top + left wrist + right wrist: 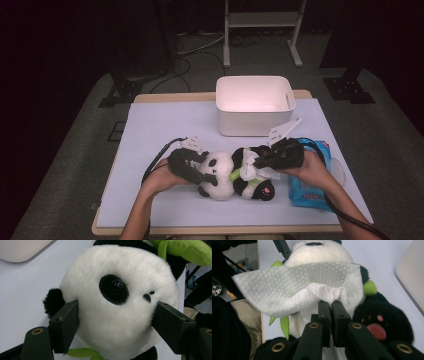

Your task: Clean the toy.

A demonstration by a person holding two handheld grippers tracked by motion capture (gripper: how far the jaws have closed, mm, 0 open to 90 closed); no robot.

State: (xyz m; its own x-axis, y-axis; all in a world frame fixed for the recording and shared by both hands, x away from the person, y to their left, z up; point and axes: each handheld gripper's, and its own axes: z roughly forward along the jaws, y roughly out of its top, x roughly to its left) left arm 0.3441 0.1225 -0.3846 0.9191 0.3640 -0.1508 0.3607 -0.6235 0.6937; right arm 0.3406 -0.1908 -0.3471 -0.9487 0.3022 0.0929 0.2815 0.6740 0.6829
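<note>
Now wiping: my left claw (115, 322) grips the panda (235, 172) by its head, pinned on the table (165, 125). My right claw (331, 305), pressed together, pinches a wipe (294, 287) over its belly. Next, I judge, drag the wipe across the fur, left hold firm.

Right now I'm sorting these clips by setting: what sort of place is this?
Probably a lab or studio recording station, not a home: dark surroundings, a metal stand frame and floor cables behind a white-topped table.
</note>
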